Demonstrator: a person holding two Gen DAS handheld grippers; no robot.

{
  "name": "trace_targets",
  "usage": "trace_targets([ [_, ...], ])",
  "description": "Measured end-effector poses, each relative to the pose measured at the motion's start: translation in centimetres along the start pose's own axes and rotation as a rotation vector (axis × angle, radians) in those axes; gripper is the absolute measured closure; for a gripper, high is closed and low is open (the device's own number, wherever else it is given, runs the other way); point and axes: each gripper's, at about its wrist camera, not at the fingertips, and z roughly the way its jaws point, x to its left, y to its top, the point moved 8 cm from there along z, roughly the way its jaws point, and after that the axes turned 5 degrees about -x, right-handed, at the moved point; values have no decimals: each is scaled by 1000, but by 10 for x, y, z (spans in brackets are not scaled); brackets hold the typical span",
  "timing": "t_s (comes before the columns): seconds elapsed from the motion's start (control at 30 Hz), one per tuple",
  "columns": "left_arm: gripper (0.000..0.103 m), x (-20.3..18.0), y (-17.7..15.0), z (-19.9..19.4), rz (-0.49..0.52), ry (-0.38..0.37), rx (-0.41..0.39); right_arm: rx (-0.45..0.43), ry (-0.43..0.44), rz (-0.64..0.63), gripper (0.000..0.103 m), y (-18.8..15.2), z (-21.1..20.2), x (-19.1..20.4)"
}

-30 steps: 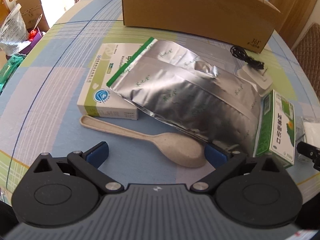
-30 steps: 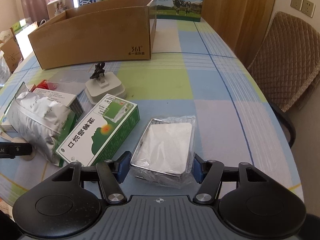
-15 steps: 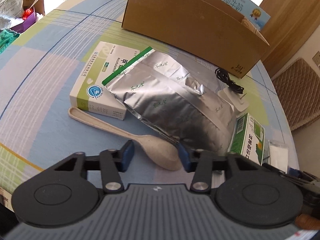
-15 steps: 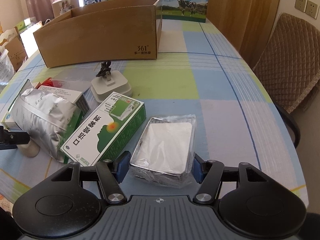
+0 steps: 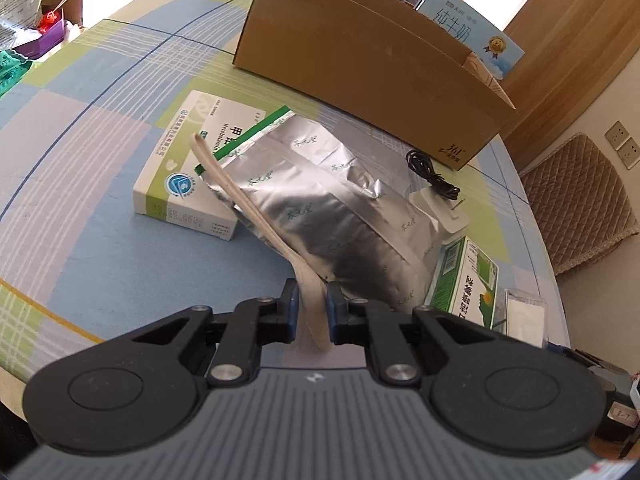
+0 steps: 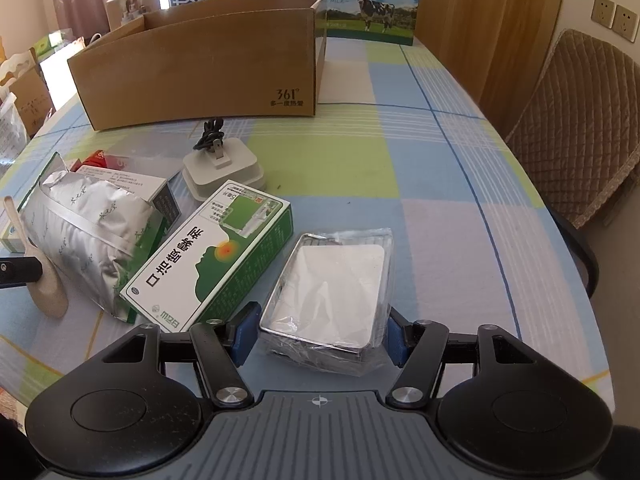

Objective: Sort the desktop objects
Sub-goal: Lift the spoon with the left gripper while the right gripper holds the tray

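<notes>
Beige spoon (image 5: 256, 204) sits pinched by its bowl in the left hand-held gripper (image 5: 313, 307), whose jaws have just closed on it — handle tilted up over the foil pouch (image 5: 320, 208). Right hand-held gripper (image 6: 318, 334) clasps the wrapped metal tin (image 6: 332, 288) near the surface's front edge. Next, probably: carry both to the cardboard box (image 6: 200, 68).

Counted on the counter (image 6: 440, 208):
- 1 cardboard box (image 6: 200, 76), open top
- 1 spoon (image 5: 256, 216), beige
- 1 foil pouch (image 5: 320, 204), silver
- 3 medicine cartons – white/green one (image 5: 180, 176), green one (image 6: 208, 256), white/red one (image 6: 124, 178) half hidden behind the pouch
- 1 white plug adapter (image 6: 222, 170) w/ 1 black cord bundle (image 6: 210, 132)
- 1 metal tin (image 6: 332, 292) in clear wrap
- 2 claws – left claw (image 5: 312, 308), right claw (image 6: 318, 332)

Behind the box: milk cartons, approx. 3+; exact no. can't tell.
</notes>
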Motion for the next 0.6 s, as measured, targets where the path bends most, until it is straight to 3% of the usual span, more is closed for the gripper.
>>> trace_targets([
  [0.2,90,-5,4,8,17,3,-11,2,-3,-8,40,-1,1,1],
  [0.4,87,-20,0,14,172,54,24,11,-11,-15,34,-4,3,0],
  [0.5,85,-19,-13,20,178,62,64,11,-10,-18,32,-4,3,0],
  [0.6,83,-20,-17,18,228,80,49,10,-9,-21,32,-5,3,0],
])
